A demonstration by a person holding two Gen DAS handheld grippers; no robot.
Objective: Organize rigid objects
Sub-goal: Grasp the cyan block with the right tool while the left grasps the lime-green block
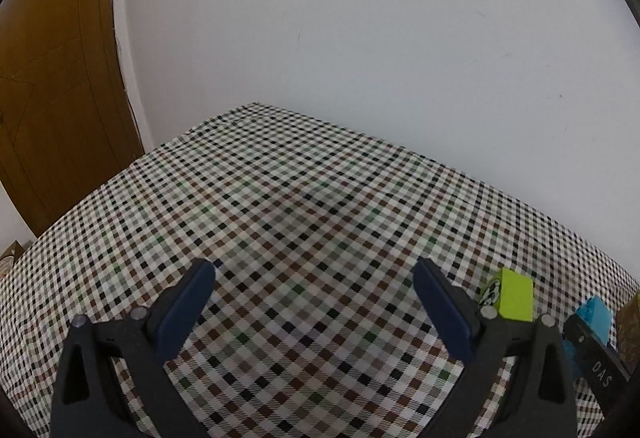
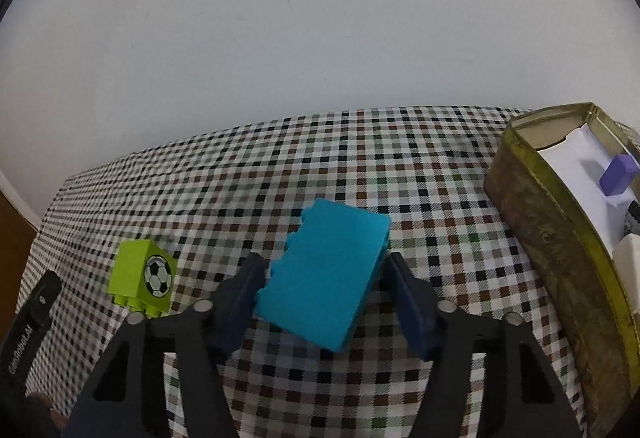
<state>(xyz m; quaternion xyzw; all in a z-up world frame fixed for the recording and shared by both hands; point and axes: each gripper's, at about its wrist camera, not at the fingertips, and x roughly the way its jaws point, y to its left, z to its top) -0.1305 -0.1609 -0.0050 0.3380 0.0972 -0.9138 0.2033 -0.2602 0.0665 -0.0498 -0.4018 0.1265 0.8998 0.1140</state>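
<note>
A checked tabletop [image 2: 360, 166] against a white wall. My right hand-held gripper [image 2: 324, 278] straddles the blue toy brick [image 2: 326, 274], jaws close on its flanks, contact uncertain. Light, stiff, slick plastic: I'd pinch the flat sides. The left hand-held gripper [image 1: 314, 278] is wide open, empty.

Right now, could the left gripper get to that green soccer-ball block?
Probably yes: the left gripper is open and holds nothing, and the green block sits just to its right on the tablecloth, nothing between.

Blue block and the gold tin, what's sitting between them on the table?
Nothing: in the right wrist view only bare checkered tablecloth separates the blue block from the tin.
</note>
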